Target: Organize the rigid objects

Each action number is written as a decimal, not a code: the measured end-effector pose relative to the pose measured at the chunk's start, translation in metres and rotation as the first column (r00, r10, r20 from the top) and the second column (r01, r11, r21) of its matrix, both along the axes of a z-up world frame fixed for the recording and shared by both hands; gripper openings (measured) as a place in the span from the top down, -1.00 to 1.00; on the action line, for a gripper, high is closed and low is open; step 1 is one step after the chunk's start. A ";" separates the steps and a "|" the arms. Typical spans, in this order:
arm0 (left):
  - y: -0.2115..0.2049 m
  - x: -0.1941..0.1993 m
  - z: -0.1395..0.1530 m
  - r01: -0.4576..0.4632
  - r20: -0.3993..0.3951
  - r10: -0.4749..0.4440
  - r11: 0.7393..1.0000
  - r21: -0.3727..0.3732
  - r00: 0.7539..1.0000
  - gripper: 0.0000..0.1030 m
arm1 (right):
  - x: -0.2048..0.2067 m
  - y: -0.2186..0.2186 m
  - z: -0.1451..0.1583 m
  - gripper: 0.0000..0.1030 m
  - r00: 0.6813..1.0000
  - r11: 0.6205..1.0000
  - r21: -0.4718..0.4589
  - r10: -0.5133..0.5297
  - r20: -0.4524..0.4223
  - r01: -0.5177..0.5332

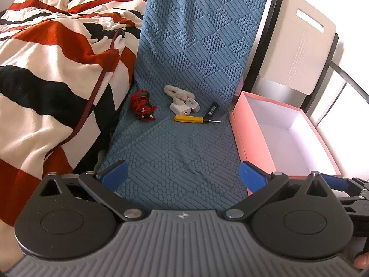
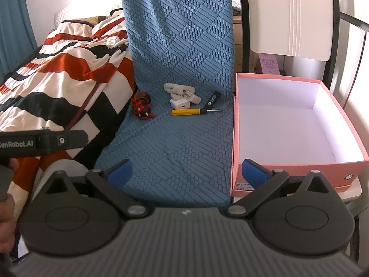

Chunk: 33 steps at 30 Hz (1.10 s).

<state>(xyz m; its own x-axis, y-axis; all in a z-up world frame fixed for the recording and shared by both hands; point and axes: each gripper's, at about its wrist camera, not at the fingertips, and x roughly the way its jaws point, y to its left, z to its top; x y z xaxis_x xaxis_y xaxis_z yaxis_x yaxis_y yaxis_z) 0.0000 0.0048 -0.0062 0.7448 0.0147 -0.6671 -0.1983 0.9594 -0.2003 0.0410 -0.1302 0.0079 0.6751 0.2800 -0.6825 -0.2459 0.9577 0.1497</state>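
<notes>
On the blue textured chair seat (image 1: 175,152) lie a yellow-handled screwdriver (image 1: 189,118), two white chargers (image 1: 184,107) with a fluffy white cable, a black USB stick (image 1: 212,110) and a red-and-black corded trinket (image 1: 143,105). They also show in the right wrist view: the screwdriver (image 2: 186,112), chargers (image 2: 184,100), stick (image 2: 213,99) and trinket (image 2: 143,106). An empty pink box (image 2: 235,138) stands to the right of the seat. My left gripper (image 1: 182,173) and right gripper (image 2: 186,170) are both open and empty, hovering over the seat's front edge, well short of the objects.
A bed with a red, black and white striped blanket (image 1: 46,69) lies to the left. The box lid (image 2: 290,16) leans upright behind the box (image 1: 251,143). The chair's blue backrest (image 2: 180,27) rises behind the objects. A black metal chair frame (image 2: 355,20) is at the right.
</notes>
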 end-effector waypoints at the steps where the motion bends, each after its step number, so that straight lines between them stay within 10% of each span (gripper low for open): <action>1: 0.000 0.000 0.000 0.000 0.000 0.000 1.000 0.001 1.000 -1.00 | 0.000 0.000 0.000 -1.00 1.000 1.000 0.000 0.000 -0.001 0.000; 33: 0.012 0.052 -0.031 0.030 -0.011 -0.029 0.999 0.038 0.999 -1.00 | 0.036 0.000 -0.042 -1.00 0.999 1.000 -0.002 -0.032 -0.013 0.031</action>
